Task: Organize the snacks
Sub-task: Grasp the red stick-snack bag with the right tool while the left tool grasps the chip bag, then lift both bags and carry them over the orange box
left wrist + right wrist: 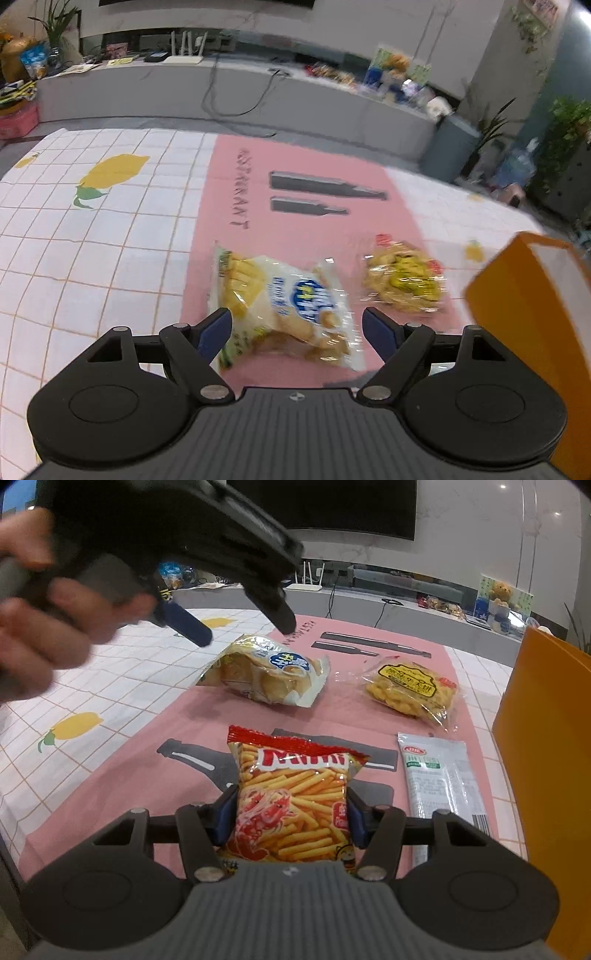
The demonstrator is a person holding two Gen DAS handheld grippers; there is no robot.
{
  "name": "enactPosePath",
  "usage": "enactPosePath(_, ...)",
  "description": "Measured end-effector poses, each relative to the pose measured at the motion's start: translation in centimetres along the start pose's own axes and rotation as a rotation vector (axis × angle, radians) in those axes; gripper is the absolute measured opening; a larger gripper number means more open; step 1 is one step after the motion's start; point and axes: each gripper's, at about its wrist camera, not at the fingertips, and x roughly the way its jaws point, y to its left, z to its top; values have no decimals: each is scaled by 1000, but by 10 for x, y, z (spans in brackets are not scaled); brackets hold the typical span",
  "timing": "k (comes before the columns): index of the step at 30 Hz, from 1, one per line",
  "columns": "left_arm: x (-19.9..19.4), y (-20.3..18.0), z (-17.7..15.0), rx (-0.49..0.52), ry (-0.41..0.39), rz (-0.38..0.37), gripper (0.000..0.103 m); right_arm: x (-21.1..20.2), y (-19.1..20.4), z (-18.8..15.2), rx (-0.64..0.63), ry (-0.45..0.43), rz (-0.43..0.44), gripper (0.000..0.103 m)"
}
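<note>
Soft, puffy fries bag (295, 797) is squeezed by the right gripper (291, 816) jaws.
Beside it, the crinkly biscuit bag (284, 306) waits between the wide-open left gripper (297, 326) jaws; its middle is best pinched gently.

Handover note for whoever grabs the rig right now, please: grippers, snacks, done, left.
Left gripper: jaws open, hovering over the white biscuit bag, not gripping.
Right gripper: jaws shut on the red shrimp-stick bag.
On the pink mat: biscuit bag, yellow snack pack, grey sachet. Orange box stands at the right.
Done: nothing visibly in the box.
Left: all four.
</note>
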Motion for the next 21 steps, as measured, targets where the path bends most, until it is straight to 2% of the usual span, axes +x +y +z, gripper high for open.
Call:
enactPosePath(3, 23, -3, 2, 38, 50, 75, 95, 1, 1, 0, 3, -3, -2, 57)
enactPosePath(6, 34, 0, 1, 30, 23, 85, 101, 0, 1, 0, 6, -4, -7, 57)
enactPosePath(8, 42, 4, 0, -44, 15, 68, 103, -1, 2, 0, 6, -2, -7, 57)
enactPosePath(11, 57, 6, -2, -47, 60, 13, 103, -1, 2, -1, 4, -4, -8, 57)
enactPosePath(13, 57, 2, -8, 5, 14, 30, 103, -1, 2, -1, 5, -5, -8, 57)
enactPosePath(17, 58, -13, -17, 108, 5, 84, 103, -1, 2, -1, 4, -6, -8, 57)
enactPosePath(20, 55, -14, -20, 119, -19, 59, 103, -1, 3, -2, 4, -9, -7, 57)
enactPosePath(21, 53, -14, -20, 139, -24, 44, 98, -1, 3, -2, 3, -11, -8, 57)
